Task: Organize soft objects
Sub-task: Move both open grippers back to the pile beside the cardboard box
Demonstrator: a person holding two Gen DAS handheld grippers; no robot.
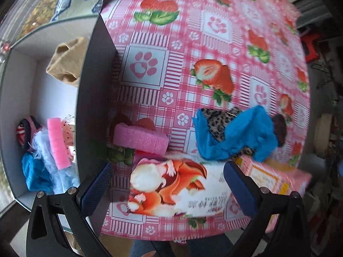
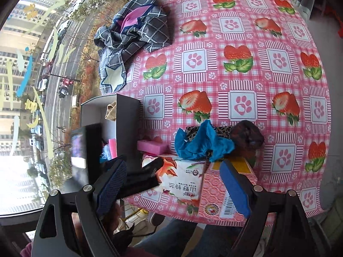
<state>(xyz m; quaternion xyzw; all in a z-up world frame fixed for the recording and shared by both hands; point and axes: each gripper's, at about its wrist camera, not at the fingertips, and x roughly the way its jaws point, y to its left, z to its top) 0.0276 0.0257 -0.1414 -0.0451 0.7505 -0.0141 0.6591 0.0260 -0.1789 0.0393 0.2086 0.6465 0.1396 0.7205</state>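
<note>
Left gripper (image 1: 168, 183) spread wide over tissue pack (image 1: 171, 188), right gripper (image 2: 173, 184) released and empty, pink sponge (image 1: 140, 139) beside box (image 1: 94, 98), blue cloth (image 1: 233, 135) on surface (image 1: 182, 42)

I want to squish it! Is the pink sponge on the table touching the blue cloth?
Apart. The left wrist view shows tablecloth between the pink sponge and the blue cloth.

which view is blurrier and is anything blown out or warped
Left wrist view: motion smear on the far tablecloth and blue cloth. Right wrist view: sharper, window blown out lower left. Both: fisheye bends the table edges, dark corners.
</note>
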